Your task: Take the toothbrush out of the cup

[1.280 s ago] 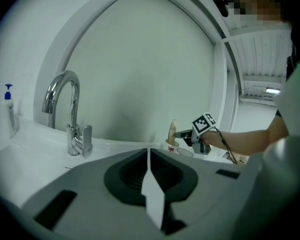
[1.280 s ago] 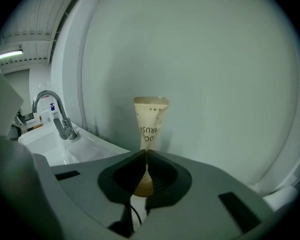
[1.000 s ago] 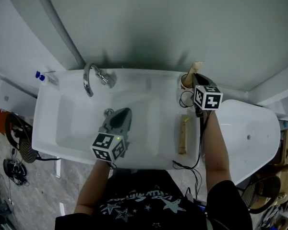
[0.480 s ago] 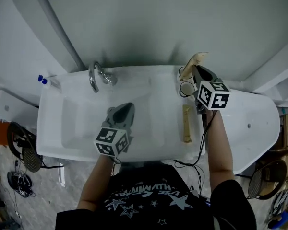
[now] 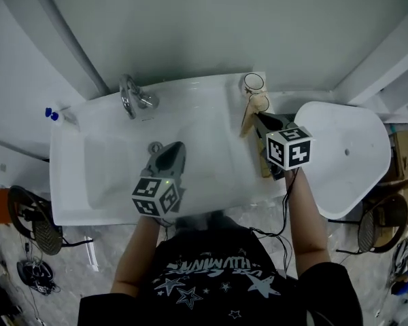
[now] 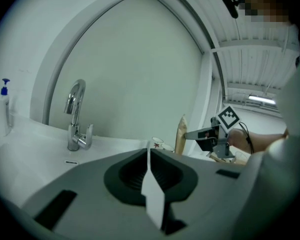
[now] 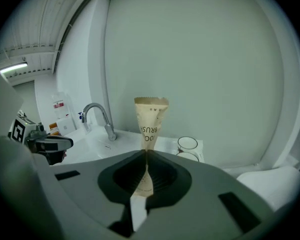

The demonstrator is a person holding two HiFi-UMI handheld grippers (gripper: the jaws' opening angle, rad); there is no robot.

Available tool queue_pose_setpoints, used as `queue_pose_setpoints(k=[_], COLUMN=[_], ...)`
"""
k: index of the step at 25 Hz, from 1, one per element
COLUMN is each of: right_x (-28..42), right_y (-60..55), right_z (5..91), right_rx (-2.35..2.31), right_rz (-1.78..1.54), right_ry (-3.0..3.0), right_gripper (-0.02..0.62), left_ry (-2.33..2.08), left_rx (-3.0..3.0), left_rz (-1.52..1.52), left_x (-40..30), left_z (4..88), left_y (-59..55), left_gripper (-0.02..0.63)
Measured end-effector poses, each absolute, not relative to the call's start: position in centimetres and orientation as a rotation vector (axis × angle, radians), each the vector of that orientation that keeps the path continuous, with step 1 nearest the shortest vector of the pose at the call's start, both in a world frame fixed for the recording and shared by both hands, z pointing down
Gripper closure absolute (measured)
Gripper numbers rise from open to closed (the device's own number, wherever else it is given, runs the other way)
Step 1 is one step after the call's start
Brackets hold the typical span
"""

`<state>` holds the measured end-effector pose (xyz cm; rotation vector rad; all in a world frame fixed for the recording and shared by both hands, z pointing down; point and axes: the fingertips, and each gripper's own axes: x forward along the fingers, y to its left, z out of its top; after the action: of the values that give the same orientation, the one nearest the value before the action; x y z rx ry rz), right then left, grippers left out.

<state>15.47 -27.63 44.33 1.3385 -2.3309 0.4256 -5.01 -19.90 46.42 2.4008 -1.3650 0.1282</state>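
Right gripper view: right gripper [image 7: 146, 156] pinches the paper-sleeved toothbrush [image 7: 151, 119], whose thin wrapper may slip out; left gripper [image 6: 148, 156] closed, empty.

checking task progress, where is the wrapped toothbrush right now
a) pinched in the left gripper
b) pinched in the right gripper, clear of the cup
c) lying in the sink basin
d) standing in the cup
b: the right gripper has its jaws closed on the toothbrush, and the cup stands apart behind it.
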Motion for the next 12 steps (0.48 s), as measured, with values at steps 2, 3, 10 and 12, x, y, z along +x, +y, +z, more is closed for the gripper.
queue_pose_setpoints(k=[2, 3, 10, 12], right_x=[15.6, 15.7, 16.3, 16.6], right_y=[-26.5, -26.0, -22.8, -22.1], right_z=[45.4, 45.8, 49.3, 50.8], right_rx=[1.334, 1.331, 1.294, 1.278], right_rz=[0.466, 0.484, 0.624, 0.682], right_ry=[-2.303, -2.291, -2.210, -2.173], right_gripper=[0.572, 0.571, 0.572, 0.572], left_ry=[-1.349, -1.341, -1.296, -1.286], left_rx=[2.401, 2.404, 2.437, 2.440], left_rz=[0.135, 0.137, 0.160, 0.165], left_x=[-5.1, -5.1, -4.2, -4.1], left_z=[46.8, 47.0, 47.4, 47.4], left_y=[-19.7, -19.5, -18.7, -18.4], left_gripper=[0.577, 0.577, 0.577, 0.577])
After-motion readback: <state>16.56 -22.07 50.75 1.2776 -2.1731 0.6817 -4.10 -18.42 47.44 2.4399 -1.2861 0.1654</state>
